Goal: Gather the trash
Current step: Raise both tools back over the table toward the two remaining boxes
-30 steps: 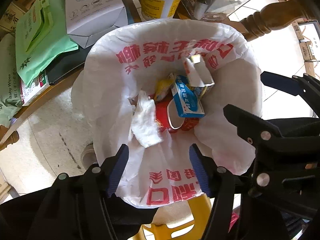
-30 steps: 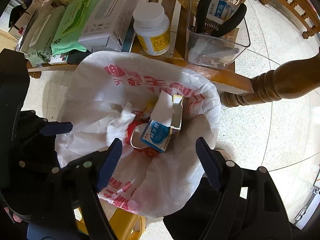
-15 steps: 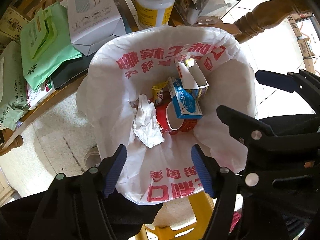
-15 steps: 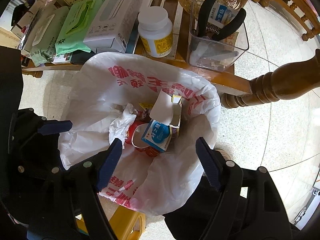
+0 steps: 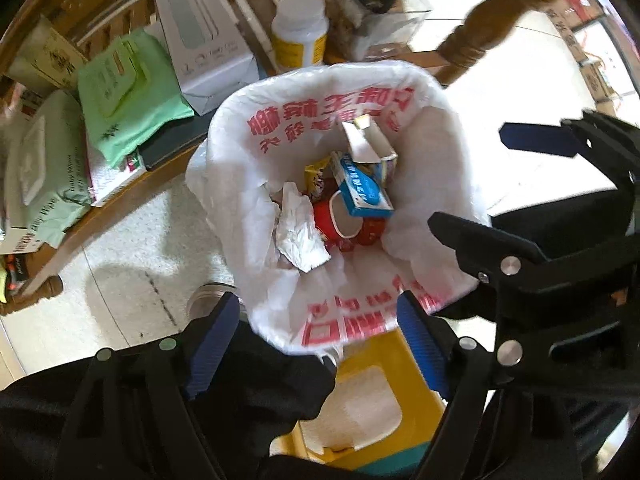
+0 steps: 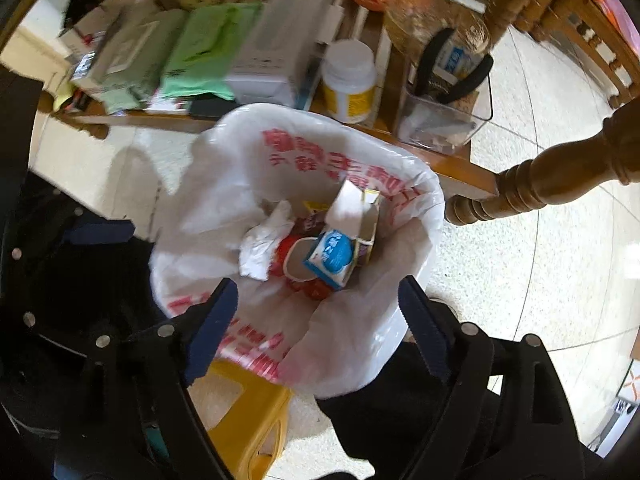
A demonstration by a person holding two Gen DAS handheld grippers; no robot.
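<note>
Both grippers point down over the white bag [image 5: 360,128] that lines the bin, the left gripper [image 5: 316,344] and the right gripper [image 6: 316,328] each with jaws that have just been opening and now stand wide with nothing between the pads. The trash already lies in the bag's hollow: a crumpled tissue [image 5: 300,232], a red paper cup [image 5: 344,224], a blue carton [image 5: 364,192] and an opened white box [image 5: 368,144] standing tall against the far side. That white box likely poses the main risk, since it could tip out if the bag is jostled. The bag's loose rim may also slump inward, and the crowded wooden shelf [image 6: 460,168] just beside it offers things to knock.
</note>
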